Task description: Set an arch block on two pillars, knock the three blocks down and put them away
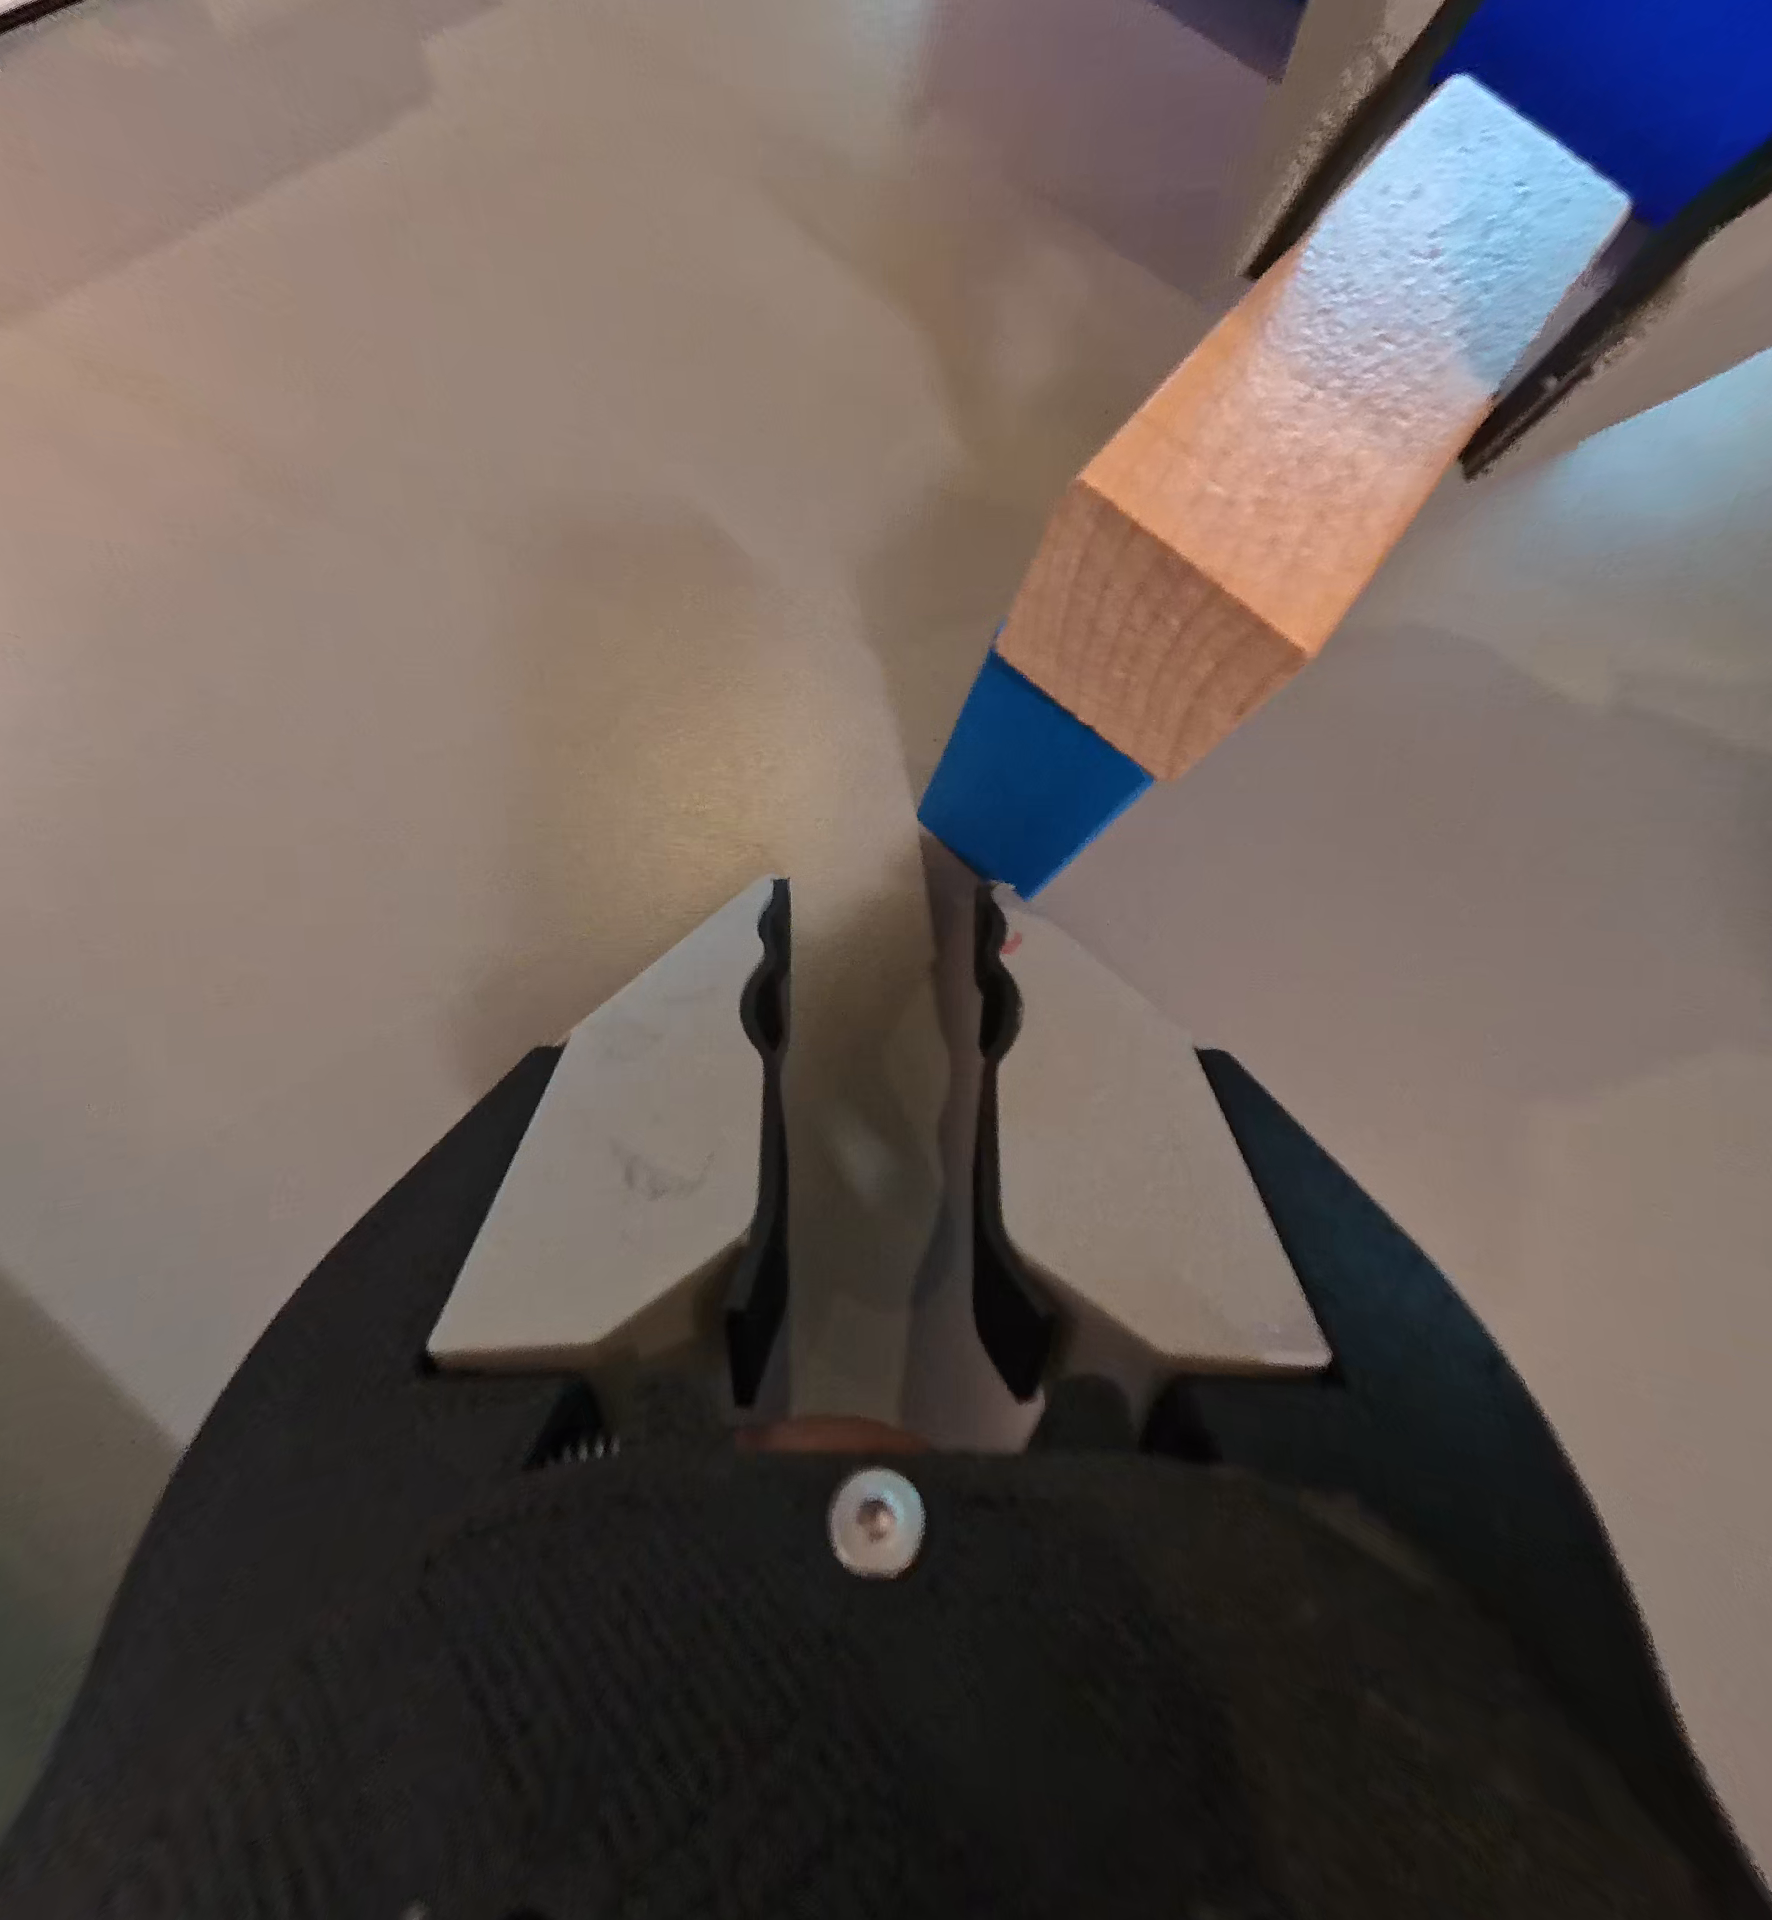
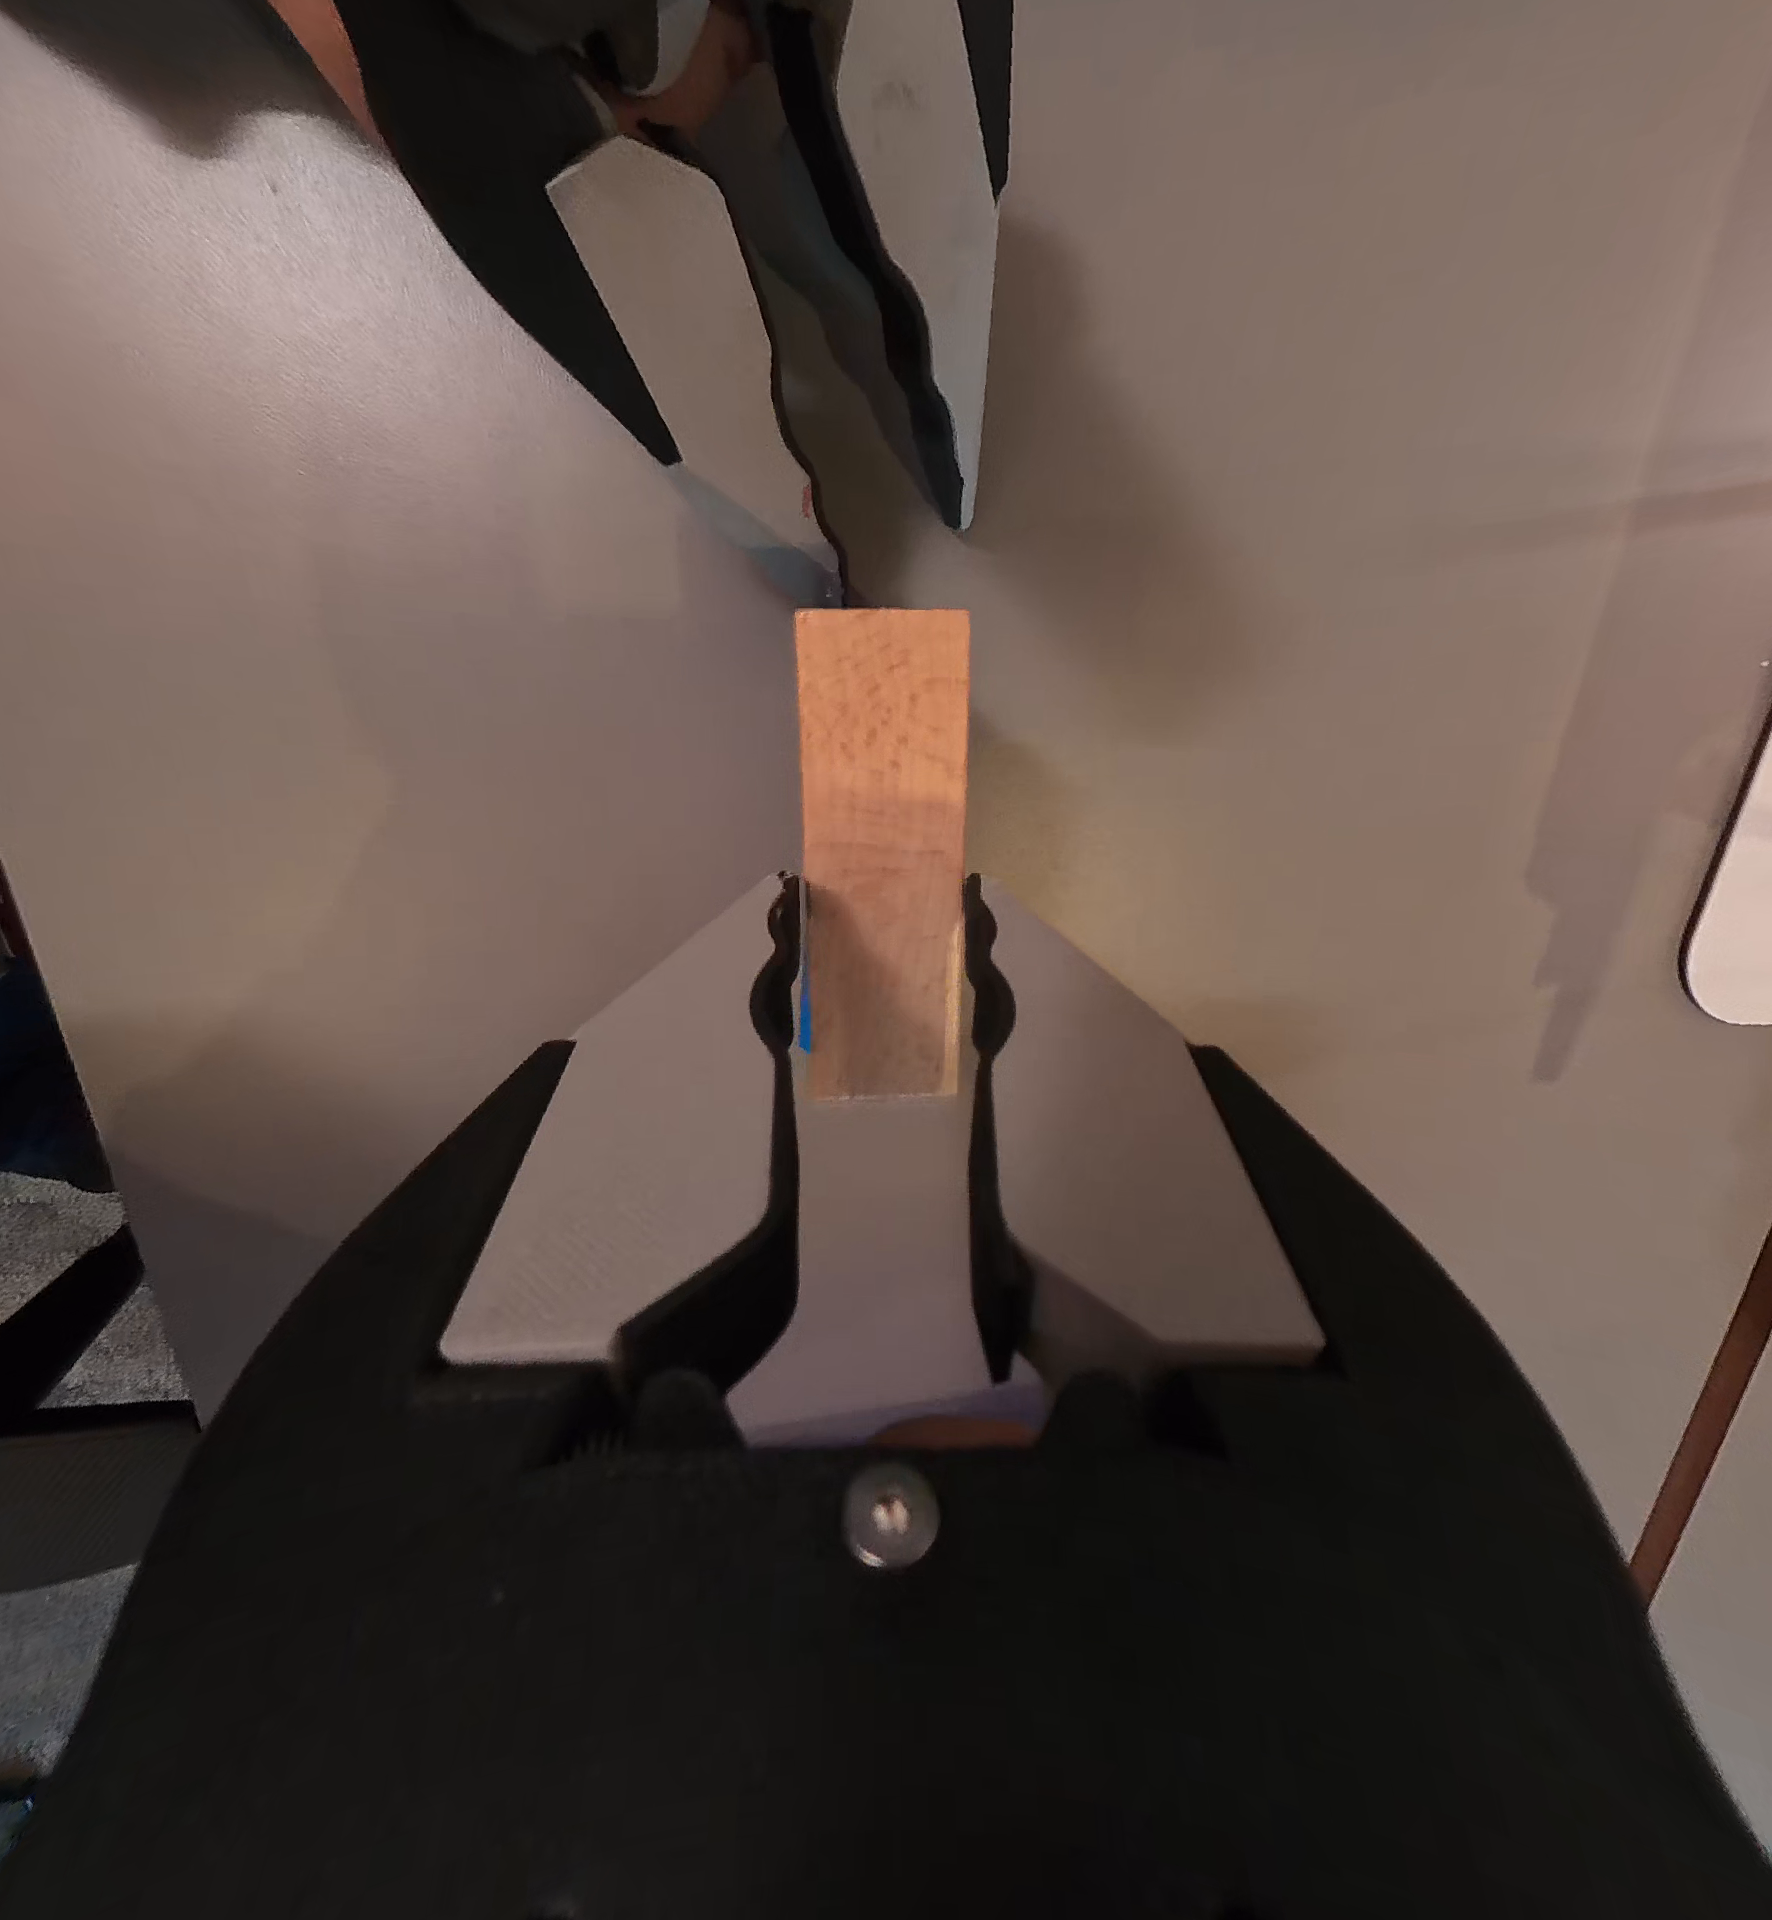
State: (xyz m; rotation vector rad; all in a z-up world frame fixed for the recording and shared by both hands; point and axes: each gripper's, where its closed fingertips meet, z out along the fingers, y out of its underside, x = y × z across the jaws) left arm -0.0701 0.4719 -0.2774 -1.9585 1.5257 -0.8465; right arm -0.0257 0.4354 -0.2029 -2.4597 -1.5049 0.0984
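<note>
Right gripper [image 2: 880,883] jaws clamp the wooden block [image 2: 882,790] — left gripper [image 1: 882,894] jaws narrowly parted, empty.

The right gripper [image 2: 882,883] is clamped on a block [image 2: 884,831]. The left gripper [image 1: 882,894] faces it, fingers parted with nothing between them, tips close.

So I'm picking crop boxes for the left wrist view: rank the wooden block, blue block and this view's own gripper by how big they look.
1. Left gripper: largest, though it is nearest the camera.
2. Wooden block.
3. Blue block: smallest, partly hidden under the wooden one.
</note>
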